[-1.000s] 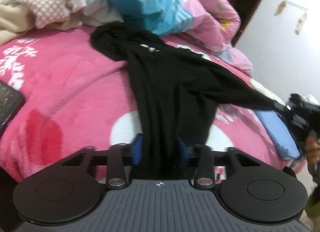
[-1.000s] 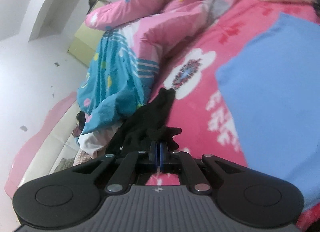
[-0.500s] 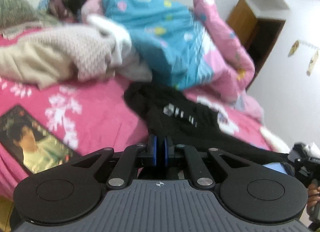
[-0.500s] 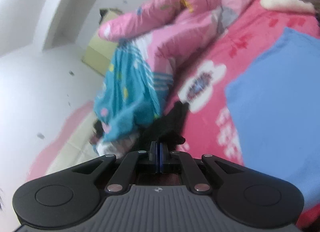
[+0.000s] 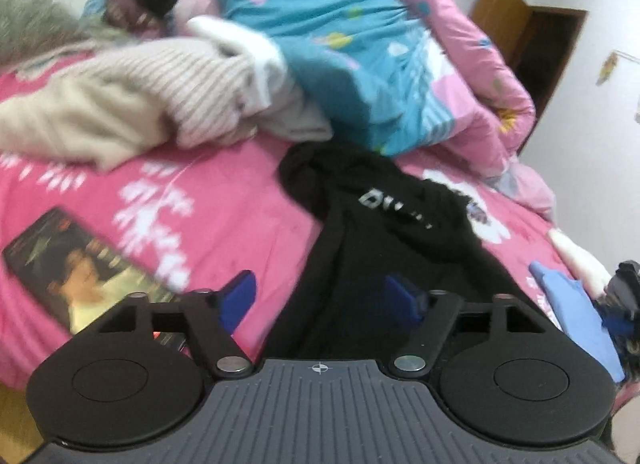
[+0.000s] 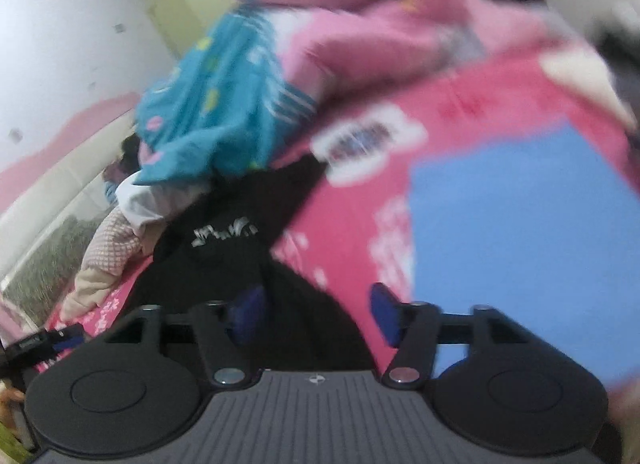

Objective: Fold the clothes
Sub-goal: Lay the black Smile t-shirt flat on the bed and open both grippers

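Note:
A black garment [image 5: 384,240] with white lettering lies stretched across the pink bedspread [image 5: 200,200]. Its near end runs down between the blue pads of my left gripper [image 5: 320,300], which is open and holds nothing. The right wrist view is blurred. There the same black garment [image 6: 240,232] lies below my right gripper [image 6: 316,314], also open, with its fingers wide apart over the cloth and the bedspread [image 6: 460,112]. The right gripper's tool [image 5: 620,304] shows at the far right edge of the left wrist view.
A folded blue cloth [image 6: 520,224] lies on the bed to the right, also seen as the blue cloth [image 5: 572,312]. Beige knitted clothes [image 5: 140,104] and a teal-and-pink quilt [image 5: 360,64] are heaped at the back. A picture book [image 5: 80,276] lies near left. A brown door [image 5: 532,36] stands beyond.
Both grippers were shut on the black garment half a second ago and now stand open. The garment has dropped onto the bed, and the right view has swung.

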A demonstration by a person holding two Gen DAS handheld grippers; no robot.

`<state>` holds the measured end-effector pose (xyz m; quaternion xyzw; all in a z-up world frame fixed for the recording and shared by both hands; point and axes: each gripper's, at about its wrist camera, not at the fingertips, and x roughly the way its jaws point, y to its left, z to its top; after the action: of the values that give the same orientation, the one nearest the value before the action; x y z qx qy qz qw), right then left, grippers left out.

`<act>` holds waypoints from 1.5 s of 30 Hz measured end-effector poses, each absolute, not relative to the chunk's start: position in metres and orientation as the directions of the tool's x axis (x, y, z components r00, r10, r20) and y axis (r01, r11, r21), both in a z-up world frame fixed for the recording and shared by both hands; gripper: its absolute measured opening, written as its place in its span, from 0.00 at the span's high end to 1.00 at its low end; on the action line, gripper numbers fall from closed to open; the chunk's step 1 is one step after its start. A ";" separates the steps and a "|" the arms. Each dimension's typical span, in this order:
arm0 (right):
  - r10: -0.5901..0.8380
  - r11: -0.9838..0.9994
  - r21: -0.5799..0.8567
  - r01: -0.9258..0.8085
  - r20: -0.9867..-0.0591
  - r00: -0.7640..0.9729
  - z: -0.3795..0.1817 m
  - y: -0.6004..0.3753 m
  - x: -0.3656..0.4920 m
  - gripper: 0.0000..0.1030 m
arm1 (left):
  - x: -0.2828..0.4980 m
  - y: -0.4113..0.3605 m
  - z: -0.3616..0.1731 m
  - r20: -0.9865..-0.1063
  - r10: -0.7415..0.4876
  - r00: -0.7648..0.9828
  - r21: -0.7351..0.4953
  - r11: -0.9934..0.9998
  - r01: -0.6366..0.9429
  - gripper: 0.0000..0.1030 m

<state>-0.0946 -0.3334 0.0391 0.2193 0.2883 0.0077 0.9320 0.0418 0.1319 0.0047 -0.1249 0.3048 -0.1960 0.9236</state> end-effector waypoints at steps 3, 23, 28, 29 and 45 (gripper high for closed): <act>0.148 0.942 0.333 0.049 -0.541 0.828 0.050 -0.315 -0.051 0.10 | 0.061 0.116 0.003 -0.508 -0.458 0.730 -0.350 0.884 0.311 0.13; 0.179 0.979 0.204 -0.025 -0.789 0.588 -0.036 -0.285 0.233 0.06 | 0.270 0.036 -0.039 -0.754 -0.228 0.616 -0.184 0.973 0.135 0.43; 0.142 0.990 0.110 -0.090 -0.765 0.628 -0.036 -0.279 0.235 0.65 | 0.270 0.023 -0.038 -0.737 -0.195 0.647 -0.116 0.980 0.163 0.85; 0.136 0.991 0.094 -0.101 -0.758 0.637 -0.035 -0.279 0.235 0.77 | 0.270 0.022 -0.036 -0.733 -0.193 0.652 -0.112 0.980 0.164 0.86; -0.166 0.981 -0.182 0.066 -0.612 0.773 -0.023 -0.329 0.258 0.83 | 0.302 -0.043 -0.029 -0.649 -0.213 0.730 0.007 0.958 0.286 0.84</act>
<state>0.2579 -0.3288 -0.0226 -0.0753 0.3311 -0.0620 0.9385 0.3018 -0.0426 -0.0294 0.0531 0.3419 -0.1343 0.9286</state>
